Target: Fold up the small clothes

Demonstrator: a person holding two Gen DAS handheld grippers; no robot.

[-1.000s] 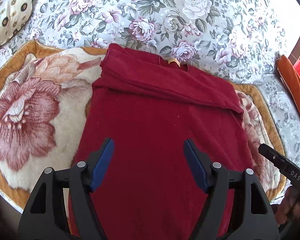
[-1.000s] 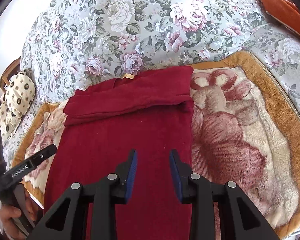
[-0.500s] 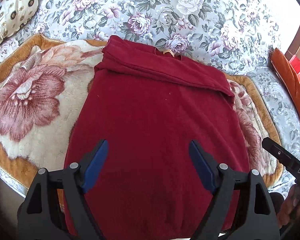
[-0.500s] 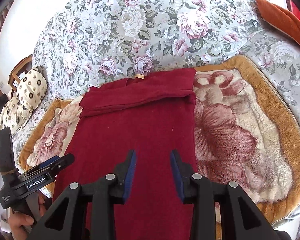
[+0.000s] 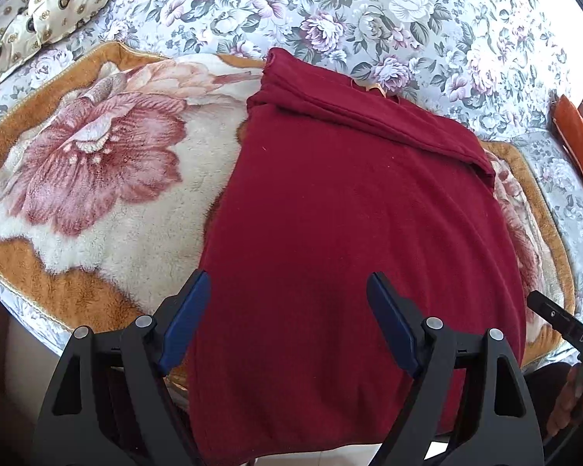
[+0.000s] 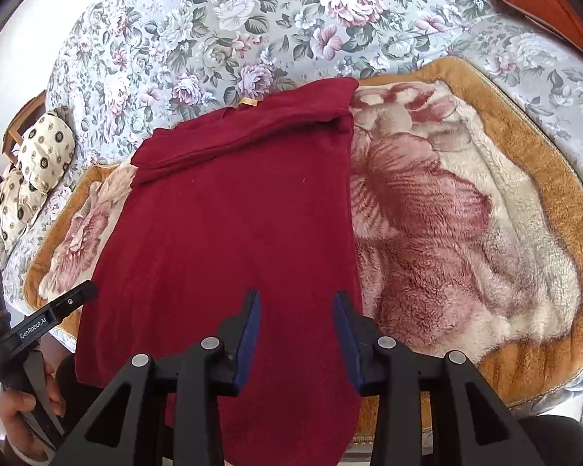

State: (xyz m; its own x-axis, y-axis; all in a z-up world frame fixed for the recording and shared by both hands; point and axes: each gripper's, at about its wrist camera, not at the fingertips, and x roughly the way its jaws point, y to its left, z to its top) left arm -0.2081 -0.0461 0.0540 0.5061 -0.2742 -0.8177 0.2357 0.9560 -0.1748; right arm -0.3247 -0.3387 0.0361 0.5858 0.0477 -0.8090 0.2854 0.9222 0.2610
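Both hands have drawn back toward the near edge of the bed over the last second, so that the dark red garment [image 5: 353,233] now shows almost whole in each wrist view, its hem end lying nearest the fingers and hanging a little over the edge of the fleece flower blanket [image 5: 97,178] beneath it. At the far end from the fingers the sleeves are already laid across the shoulders in a folded band, just under the neck label. The left gripper [image 5: 287,318] has just been opening and now stands wide, its blue pads [image 5: 182,318] straddling the left side of the cloth near the hem, one pad out past the garment's left edge and the other over its middle; nothing is pinched between them. The right gripper [image 6: 296,334] has also just been opening, but only to a moderate gap, and hangs over the right side of the hem with cloth below the pads and nothing gripped. The retreat together with the parting jaws reads as the sleeve fold being finished and the hands lining up to take the two hem corners for the lengthwise fold up toward the collar. The right jaws look rather narrow for gathering thick fabric, and the overhanging hem could slip off the edge if one corner is caught late
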